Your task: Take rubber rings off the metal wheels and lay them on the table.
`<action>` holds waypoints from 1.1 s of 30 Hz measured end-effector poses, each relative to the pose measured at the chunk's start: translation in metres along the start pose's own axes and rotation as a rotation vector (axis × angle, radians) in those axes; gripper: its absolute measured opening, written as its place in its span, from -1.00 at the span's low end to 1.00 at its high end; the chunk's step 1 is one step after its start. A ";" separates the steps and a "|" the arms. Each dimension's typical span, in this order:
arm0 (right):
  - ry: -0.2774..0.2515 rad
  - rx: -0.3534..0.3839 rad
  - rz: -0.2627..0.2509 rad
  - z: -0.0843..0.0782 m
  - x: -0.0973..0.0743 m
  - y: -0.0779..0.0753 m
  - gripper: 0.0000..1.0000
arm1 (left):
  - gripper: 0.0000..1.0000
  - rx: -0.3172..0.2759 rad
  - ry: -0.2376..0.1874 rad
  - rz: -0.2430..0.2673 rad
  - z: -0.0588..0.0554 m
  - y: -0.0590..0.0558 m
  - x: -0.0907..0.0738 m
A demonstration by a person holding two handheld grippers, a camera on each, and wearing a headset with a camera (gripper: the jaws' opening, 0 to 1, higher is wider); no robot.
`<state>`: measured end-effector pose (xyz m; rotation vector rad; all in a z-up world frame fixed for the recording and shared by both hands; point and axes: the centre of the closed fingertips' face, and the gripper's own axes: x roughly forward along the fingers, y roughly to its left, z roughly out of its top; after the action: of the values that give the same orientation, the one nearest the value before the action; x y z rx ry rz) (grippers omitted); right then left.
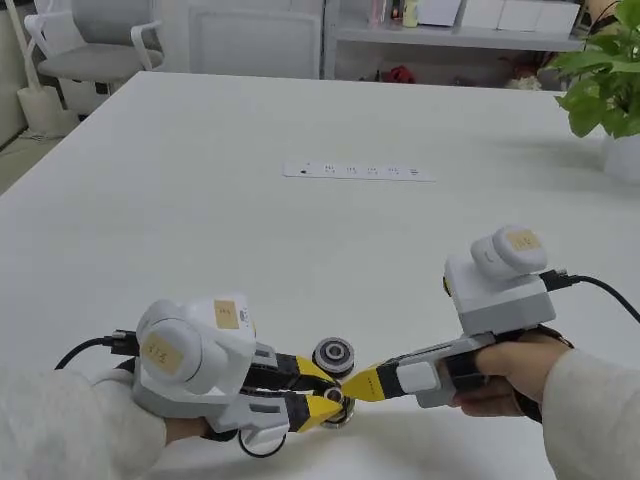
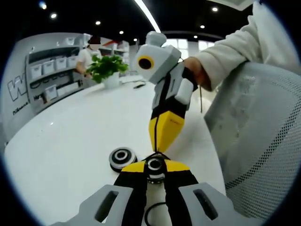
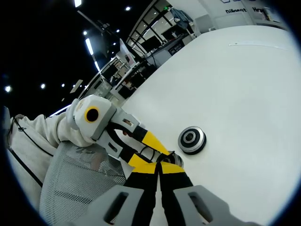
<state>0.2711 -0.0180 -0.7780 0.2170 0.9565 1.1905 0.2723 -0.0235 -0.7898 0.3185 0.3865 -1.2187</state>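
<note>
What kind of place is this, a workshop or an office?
Likely an office or lab: a large white table with built-in sockets, a swivel chair, a potted plant, and shelves of storage bins.

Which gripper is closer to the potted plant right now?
Right. The right gripper lies on the potted plant's side of the table, well short of it; the left gripper sits on the opposite side. Their fingers meet at a metal wheel.
</note>
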 end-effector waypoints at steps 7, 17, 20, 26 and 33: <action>-0.006 -0.001 0.003 0.001 0.000 0.001 -1.00 | -0.73 0.002 0.002 -0.001 0.000 0.000 0.000; -0.015 -0.001 0.005 0.003 -0.001 0.003 -1.00 | -0.73 0.003 0.003 0.000 0.000 0.000 0.000; -0.015 -0.004 0.006 0.004 0.000 0.003 -1.00 | -0.73 0.003 0.002 0.000 0.000 0.000 -0.001; -0.017 -0.005 0.008 0.004 -0.001 0.004 -1.00 | -0.73 0.003 0.002 0.000 0.000 0.000 -0.001; -0.022 -0.002 0.016 0.005 -0.001 0.005 -1.00 | -0.73 0.004 0.002 0.000 0.000 0.000 -0.001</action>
<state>0.2710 -0.0152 -0.7717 0.2356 0.9356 1.2012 0.2718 -0.0232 -0.7893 0.3231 0.3862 -1.2189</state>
